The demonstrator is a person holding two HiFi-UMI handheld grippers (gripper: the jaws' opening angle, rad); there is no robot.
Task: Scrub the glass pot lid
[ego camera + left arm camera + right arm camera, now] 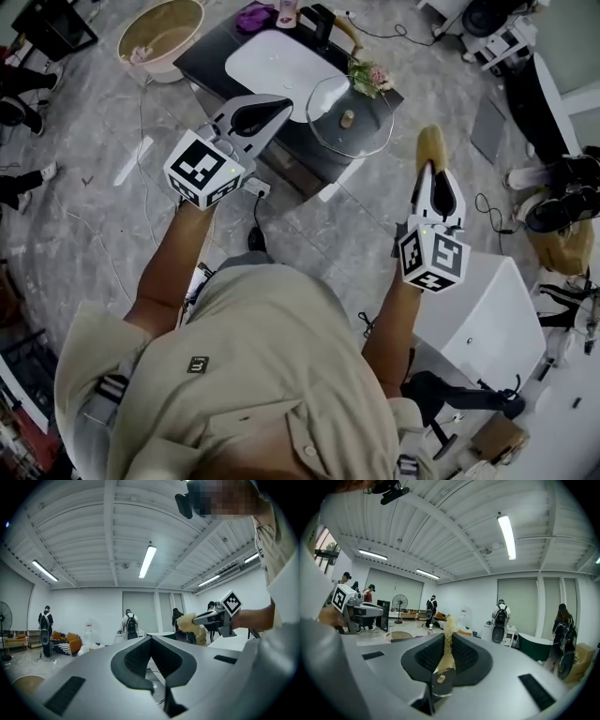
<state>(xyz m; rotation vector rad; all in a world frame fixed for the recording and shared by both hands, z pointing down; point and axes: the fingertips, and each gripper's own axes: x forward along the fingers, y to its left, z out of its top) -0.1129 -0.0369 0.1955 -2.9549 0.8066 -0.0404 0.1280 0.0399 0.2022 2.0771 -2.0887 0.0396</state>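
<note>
The glass pot lid with a small knob lies flat on the dark table, beside a white basin. My right gripper is shut on a yellow sponge, just right of the lid and off the table's edge. The sponge stands up between the pads in the right gripper view. My left gripper is shut with nothing in it, its tip over the table's near edge, left of the lid. The left gripper view shows its tip and the sponge across from it. Neither gripper view shows the lid.
A beige tub stands on the floor to the left of the table. Flowers and a purple cloth lie on the table's far side. A white box stands at my right. People stand further off in the room.
</note>
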